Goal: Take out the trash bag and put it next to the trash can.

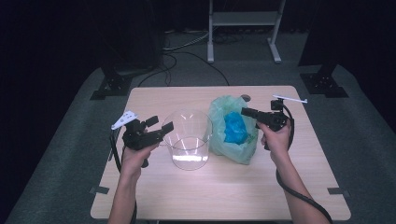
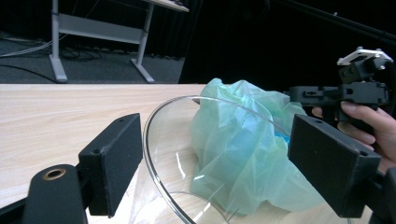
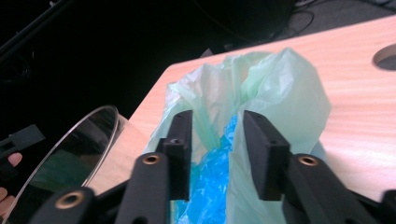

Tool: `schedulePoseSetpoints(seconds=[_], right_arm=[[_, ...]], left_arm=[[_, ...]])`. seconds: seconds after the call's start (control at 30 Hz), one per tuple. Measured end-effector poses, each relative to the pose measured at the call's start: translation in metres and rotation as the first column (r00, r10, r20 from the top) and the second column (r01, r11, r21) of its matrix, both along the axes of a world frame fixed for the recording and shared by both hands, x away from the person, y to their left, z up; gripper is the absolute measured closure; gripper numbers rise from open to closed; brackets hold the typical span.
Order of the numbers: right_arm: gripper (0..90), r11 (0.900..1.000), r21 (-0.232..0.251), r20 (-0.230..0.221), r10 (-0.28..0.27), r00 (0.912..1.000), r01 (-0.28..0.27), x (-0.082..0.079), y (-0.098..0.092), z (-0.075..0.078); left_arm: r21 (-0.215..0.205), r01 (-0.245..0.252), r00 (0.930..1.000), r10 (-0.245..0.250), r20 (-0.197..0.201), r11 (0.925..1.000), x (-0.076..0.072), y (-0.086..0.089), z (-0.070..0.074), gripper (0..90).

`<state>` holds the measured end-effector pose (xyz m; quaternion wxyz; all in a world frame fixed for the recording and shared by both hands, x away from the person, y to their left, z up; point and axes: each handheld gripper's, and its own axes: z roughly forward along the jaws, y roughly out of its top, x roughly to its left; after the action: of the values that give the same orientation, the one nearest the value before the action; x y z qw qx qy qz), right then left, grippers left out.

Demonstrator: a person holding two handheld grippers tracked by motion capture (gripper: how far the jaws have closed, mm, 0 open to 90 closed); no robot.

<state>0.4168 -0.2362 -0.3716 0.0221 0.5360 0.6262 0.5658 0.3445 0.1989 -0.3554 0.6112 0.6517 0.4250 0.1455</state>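
While the left gripper (image 1: 163, 129) straddles the glass beaker's (image 1: 188, 140) rim with jaws apart, the green bag (image 1: 219, 135) lies just beside the beaker. The right gripper (image 1: 246, 112) hovers over that bag, jaws parted.

One camera looks down from above my side of the table (image 1: 224, 186). A camera on each of my grippers looks along its jaws, close up; both catch the green bag (image 2: 243, 154) and clear bowl (image 3: 74, 154).

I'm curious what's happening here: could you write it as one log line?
left gripper: open around clear container rim | right gripper: open over green bag | blue item: inside bag
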Motion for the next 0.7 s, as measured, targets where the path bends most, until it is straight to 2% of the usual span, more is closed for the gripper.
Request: schedulePoseSetpoints(seconds=[0.23,0.33,0.5,0.7], right_arm=[[50.7,0.999,0.006,0.044,-0.045,0.9980,0.045,-0.010,-0.018,0.007],[48.5,0.998,0.025,0.041,-0.051,0.9979,0.050,-0.015,-0.027,0.006],[45.9,0.998,0.024,0.032,-0.059,0.9978,0.058,-0.023,-0.041,0.003],[44.4,0.998,0.018,0.029,-0.058,0.9979,0.058,-0.030,-0.048,-0.003]], left_arm=[[0.007,0.004,1.0000,-0.004,-0.001,1.0000,0.000,-0.001,-0.001,16.9],[0.006,0.009,1.0000,-0.009,0.004,0.9999,0.000,-0.004,0.000,16.9],[0.010,0.014,0.9999,-0.014,0.004,0.9998,-0.001,-0.004,0.000,16.9],[0.002,0.009,0.9999,-0.009,0.010,1.0000,-0.002,-0.003,0.002,16.9]])
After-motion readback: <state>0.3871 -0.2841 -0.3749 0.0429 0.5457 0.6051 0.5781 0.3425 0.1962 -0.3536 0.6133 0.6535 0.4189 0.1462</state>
